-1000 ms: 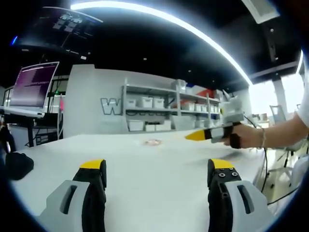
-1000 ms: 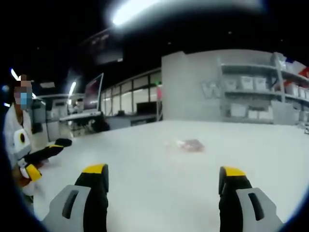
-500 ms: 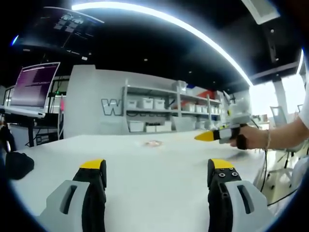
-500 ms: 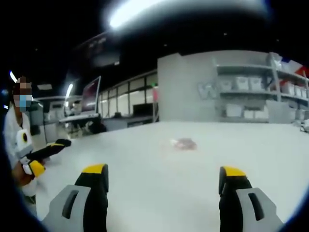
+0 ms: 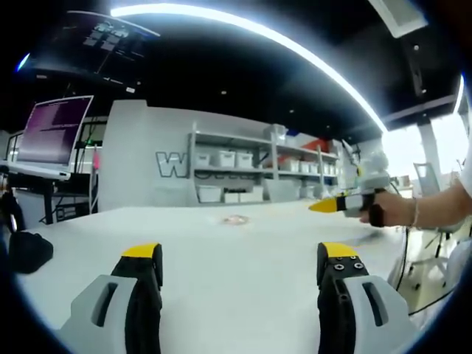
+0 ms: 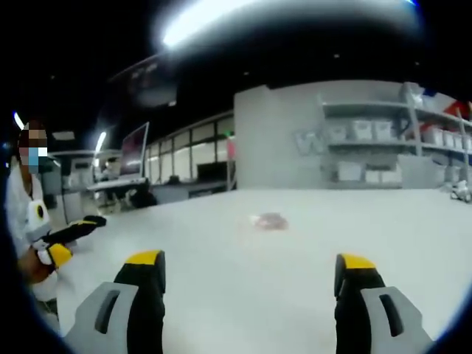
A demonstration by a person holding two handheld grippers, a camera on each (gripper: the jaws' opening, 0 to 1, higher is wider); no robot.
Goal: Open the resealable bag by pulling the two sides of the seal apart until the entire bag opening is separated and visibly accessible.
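A small clear resealable bag (image 5: pixel 235 219) with something pinkish inside lies flat far out on the white table (image 5: pixel 221 273); the right gripper view shows the bag (image 6: pixel 269 220) blurred, ahead of the jaws. My left gripper (image 5: pixel 240 258) is open, low over the table's near part, with nothing between its yellow-tipped jaws. My right gripper (image 6: pixel 251 267) is open too and holds nothing. It also appears in the left gripper view as the other gripper (image 5: pixel 346 204), held by a hand at the right, above the table. The left gripper (image 6: pixel 70 232) is visible at the left of the right gripper view, in a person's hand.
A black object (image 5: pixel 29 251) sits at the table's left edge. Behind the table stand a grey wall with shelves of white bins (image 5: pixel 236 173) and a lit monitor (image 5: pixel 55 133) on a desk at the left. A person (image 6: pixel 26 221) stands at the table's left side.
In the left gripper view the right gripper has drifted to the right and slightly up. The right gripper view has shifted, so the bag sits a little further left in it.
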